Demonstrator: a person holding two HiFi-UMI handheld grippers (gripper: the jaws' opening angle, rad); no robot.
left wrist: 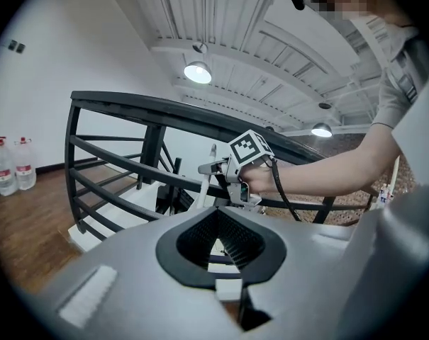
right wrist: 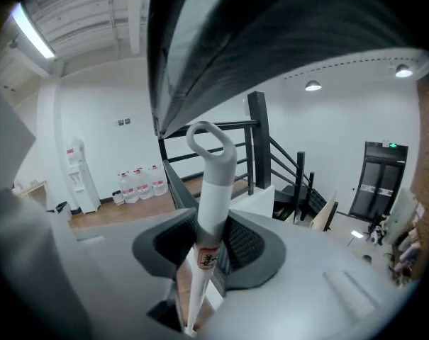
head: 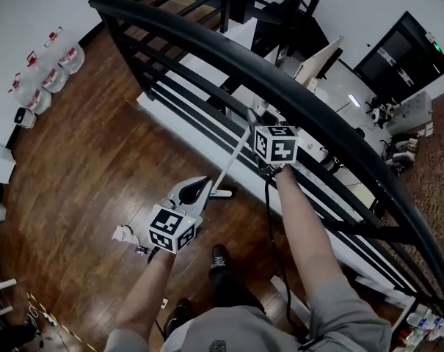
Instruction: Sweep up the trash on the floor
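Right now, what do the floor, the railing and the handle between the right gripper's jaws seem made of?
Floor: wood planks, glossy varnish; grain and sheen show. Railing: likely metal, painted black, satin; slim curved bars with highlights. Handle: probably plastic or coated tube, smooth pale grey, with a moulded hanging loop on top.

White loop-topped broom handle [right wrist: 213, 183] leans tilted; possibly crumpled white trash [head: 123, 233] lies on floor [head: 82, 160].

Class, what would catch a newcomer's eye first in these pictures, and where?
A curved black metal railing sweeps across the head view. Beside it, the right gripper clasps a long white loop-ended handle. A crumpled white scrap lies on the dark wooden floor by the left gripper.
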